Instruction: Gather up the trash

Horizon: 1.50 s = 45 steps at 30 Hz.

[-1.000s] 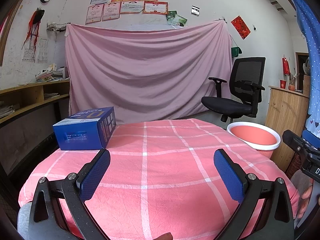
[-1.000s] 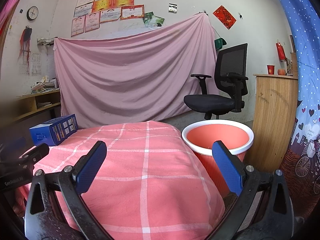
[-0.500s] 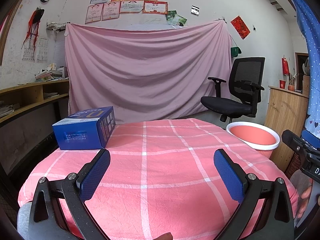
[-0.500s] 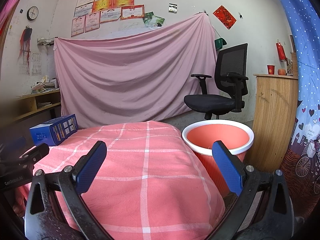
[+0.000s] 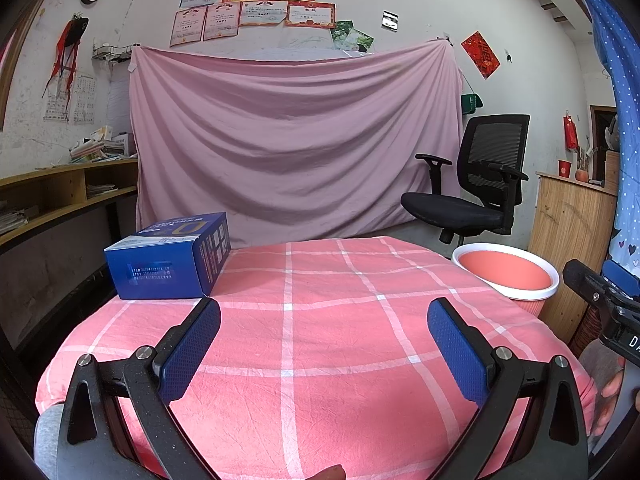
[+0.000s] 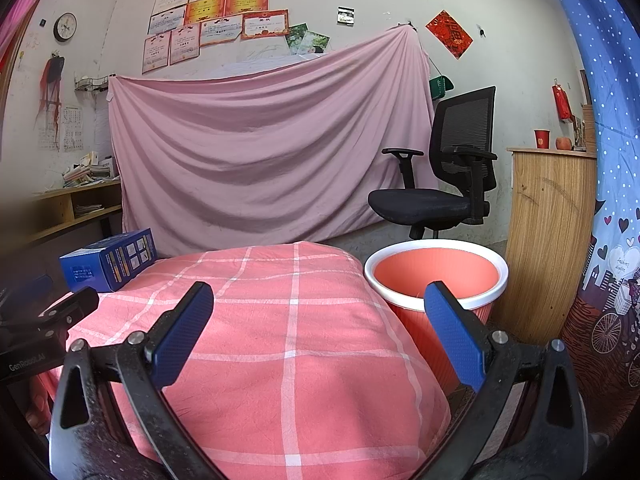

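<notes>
A blue cardboard box (image 5: 170, 260) lies on the far left of the table with the pink checked cloth (image 5: 320, 340); it also shows in the right wrist view (image 6: 110, 260). A salmon bin with a white rim (image 6: 436, 276) stands on the floor at the table's right side, also in the left wrist view (image 5: 506, 276). My left gripper (image 5: 324, 312) is open and empty above the table's near part, the box ahead to its left. My right gripper (image 6: 318, 300) is open and empty over the table's right edge, beside the bin.
A black office chair (image 6: 444, 188) stands behind the bin. A wooden cabinet (image 6: 548, 240) is right of the bin. A pink sheet (image 5: 296, 148) hangs on the back wall. Wooden shelves (image 5: 60, 200) run along the left wall.
</notes>
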Motion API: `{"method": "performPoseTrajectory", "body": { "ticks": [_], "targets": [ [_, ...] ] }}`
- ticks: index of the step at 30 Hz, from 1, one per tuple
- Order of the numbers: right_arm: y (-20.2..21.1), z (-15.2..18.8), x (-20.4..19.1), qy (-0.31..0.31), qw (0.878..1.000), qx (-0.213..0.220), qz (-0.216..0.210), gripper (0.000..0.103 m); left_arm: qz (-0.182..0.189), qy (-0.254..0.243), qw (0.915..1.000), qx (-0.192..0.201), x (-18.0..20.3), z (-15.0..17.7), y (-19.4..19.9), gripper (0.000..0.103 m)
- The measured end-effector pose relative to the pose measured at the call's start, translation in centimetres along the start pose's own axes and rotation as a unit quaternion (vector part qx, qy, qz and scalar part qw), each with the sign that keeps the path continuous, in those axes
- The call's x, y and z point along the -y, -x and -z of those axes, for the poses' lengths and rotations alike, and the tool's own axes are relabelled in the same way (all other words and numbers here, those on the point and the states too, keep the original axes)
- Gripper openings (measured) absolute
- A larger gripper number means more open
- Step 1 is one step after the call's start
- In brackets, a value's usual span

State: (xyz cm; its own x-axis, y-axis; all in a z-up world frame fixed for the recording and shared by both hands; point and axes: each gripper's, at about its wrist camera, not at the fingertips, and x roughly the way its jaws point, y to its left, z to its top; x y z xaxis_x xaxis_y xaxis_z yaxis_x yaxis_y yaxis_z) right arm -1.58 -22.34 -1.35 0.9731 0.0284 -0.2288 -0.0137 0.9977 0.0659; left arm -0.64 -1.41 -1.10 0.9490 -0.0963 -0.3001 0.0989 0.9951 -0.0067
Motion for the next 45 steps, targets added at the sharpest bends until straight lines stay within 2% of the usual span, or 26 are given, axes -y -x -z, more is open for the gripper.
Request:
{"method": "performPoseTrajectory", "body": {
  "ticks": [45],
  "targets": [
    [-0.16,0.31,-0.41,-0.001,1.0,-0.001,-0.003,0.103,0.0,0.004,1.0,-0.004,-0.32,-0.1,-0.18,0.101]
  ]
}}
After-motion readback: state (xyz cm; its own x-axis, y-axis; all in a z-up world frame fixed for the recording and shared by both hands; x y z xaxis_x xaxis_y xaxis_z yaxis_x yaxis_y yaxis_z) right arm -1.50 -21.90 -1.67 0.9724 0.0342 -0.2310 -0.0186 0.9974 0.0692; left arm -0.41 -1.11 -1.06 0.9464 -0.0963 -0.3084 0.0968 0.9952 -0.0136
